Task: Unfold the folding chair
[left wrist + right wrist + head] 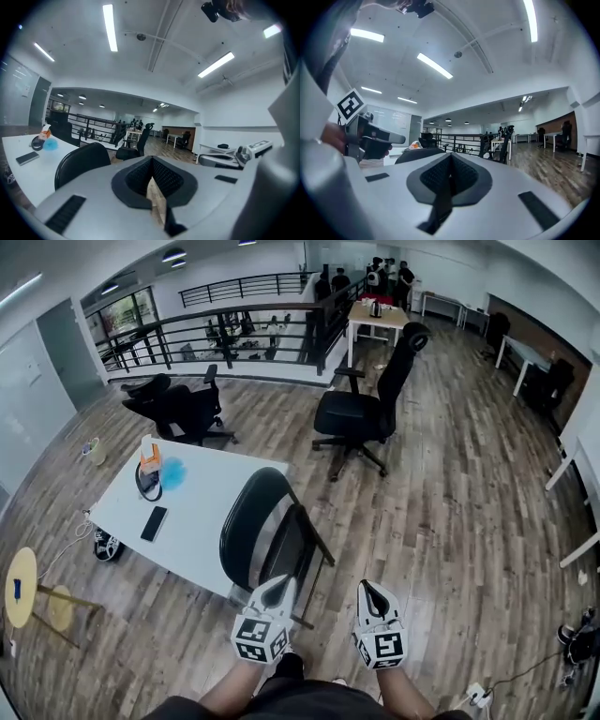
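Observation:
The black folding chair [272, 531] stands on the wood floor against the near corner of the white table [202, 521], its rounded backrest uppermost and its dark seat panel slanting below it. Both grippers are low in the head view, just short of the chair and apart from it. My left gripper [278, 589] is shut with nothing in it; in its own view the jaws [152, 180] meet and the backrest [79, 164] lies beyond them at left. My right gripper [373, 592] is shut and empty too, its jaws [450, 176] closed in front of the backrest [419, 153].
The table carries a phone [154, 522], an orange bottle [150, 454] and a blue object [172, 472]. Two black office chairs [361, 409] [178, 409] stand farther back before a black railing [234, 329]. A yellow stool [21, 585] is at left.

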Demonstrator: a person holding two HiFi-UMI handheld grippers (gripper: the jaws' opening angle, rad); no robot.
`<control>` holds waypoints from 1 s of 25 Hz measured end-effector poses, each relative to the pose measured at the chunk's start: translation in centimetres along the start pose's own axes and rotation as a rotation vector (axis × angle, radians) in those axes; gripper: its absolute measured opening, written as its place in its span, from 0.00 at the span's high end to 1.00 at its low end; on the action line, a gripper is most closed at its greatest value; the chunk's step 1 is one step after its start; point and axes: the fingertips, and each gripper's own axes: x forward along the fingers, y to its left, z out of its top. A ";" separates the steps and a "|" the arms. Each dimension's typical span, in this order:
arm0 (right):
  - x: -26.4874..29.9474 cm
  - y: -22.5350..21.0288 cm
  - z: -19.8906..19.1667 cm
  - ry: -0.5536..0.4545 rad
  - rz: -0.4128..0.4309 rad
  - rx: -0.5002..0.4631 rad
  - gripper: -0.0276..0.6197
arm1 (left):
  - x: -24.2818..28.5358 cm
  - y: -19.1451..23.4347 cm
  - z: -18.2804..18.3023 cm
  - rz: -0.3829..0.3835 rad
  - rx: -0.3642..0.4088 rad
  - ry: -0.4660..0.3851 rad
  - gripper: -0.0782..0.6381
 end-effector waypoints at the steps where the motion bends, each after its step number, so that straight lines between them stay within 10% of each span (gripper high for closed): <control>1: -1.4 -0.1 0.1 0.002 -0.004 -0.004 0.93 | -0.6 -1.3 -0.4 0.001 0.002 0.000 0.88; 21: -14.5 4.7 -0.6 -0.046 0.069 -0.092 0.94 | -11.0 -10.5 -6.6 0.106 0.039 -0.015 0.88; 25: -13.7 5.6 1.0 -0.097 0.075 -0.230 0.94 | -10.6 -9.5 -5.5 0.162 0.051 -0.072 0.88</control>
